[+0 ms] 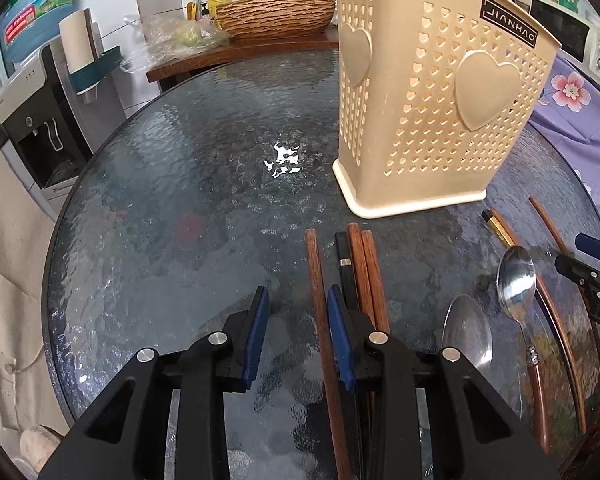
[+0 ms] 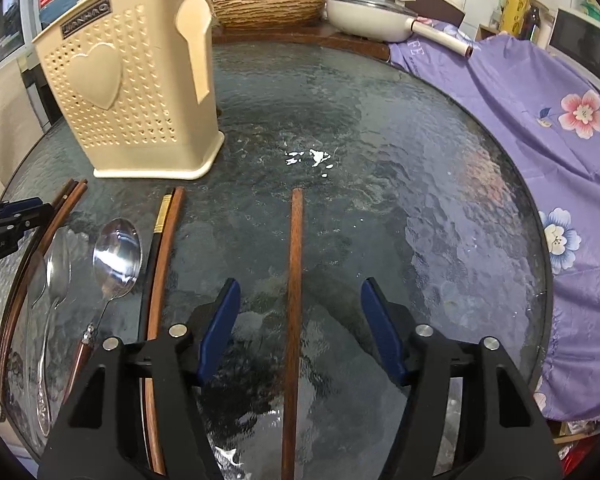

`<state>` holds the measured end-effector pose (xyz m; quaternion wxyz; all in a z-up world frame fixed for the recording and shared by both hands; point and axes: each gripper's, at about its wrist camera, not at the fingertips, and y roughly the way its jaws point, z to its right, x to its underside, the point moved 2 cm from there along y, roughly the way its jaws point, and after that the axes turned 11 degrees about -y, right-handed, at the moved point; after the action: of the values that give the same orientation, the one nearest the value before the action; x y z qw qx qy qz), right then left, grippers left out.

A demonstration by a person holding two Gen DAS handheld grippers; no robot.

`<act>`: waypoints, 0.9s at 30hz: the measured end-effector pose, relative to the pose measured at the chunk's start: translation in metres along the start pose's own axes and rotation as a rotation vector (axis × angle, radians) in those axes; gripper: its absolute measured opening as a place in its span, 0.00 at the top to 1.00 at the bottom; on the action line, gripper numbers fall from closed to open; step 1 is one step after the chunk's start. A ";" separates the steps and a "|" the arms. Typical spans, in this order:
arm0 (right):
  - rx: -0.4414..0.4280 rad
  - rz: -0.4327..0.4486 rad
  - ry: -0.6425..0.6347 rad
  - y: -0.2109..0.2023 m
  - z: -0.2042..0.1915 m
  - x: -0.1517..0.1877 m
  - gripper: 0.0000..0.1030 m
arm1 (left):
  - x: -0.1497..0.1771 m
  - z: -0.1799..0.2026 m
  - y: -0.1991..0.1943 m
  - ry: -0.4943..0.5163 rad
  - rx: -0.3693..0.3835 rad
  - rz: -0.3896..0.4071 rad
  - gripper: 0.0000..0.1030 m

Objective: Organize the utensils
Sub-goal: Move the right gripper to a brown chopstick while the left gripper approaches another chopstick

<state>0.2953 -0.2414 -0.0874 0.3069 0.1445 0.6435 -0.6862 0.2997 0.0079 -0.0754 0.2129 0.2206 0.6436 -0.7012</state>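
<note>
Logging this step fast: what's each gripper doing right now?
Left gripper: open, holding nothing; a brown chopstick lies between its fingers.
Right gripper: open wide, empty, over a single chopstick.

bright even light, white glare on glass table [image 1: 180,184], fisheye-warped dark corners, sharp focus

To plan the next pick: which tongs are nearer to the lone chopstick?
Right. The right tongs straddle the lone chopstick; the left tongs sit beyond both spoons.

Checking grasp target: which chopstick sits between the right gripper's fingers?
The lone brown wooden chopstick, lying by itself on the glass table between the open right gripper fingers. The other chopsticks lie off to its left, beside the spoons.
</note>
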 end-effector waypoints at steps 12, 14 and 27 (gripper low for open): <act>-0.040 -0.035 0.023 0.020 0.006 -0.028 0.56 | -0.010 0.001 0.007 -0.005 0.003 -0.016 0.72; -0.041 -0.038 0.023 0.022 0.007 -0.033 0.58 | -0.011 0.002 0.009 -0.005 0.002 -0.018 0.73; -0.024 -0.028 0.040 0.026 0.005 -0.036 0.73 | -0.006 0.011 0.007 0.003 -0.001 0.008 0.87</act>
<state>0.3398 -0.2369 -0.0858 0.2859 0.1453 0.6596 -0.6797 0.3082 -0.0038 -0.0772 0.2149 0.2242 0.6432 -0.6999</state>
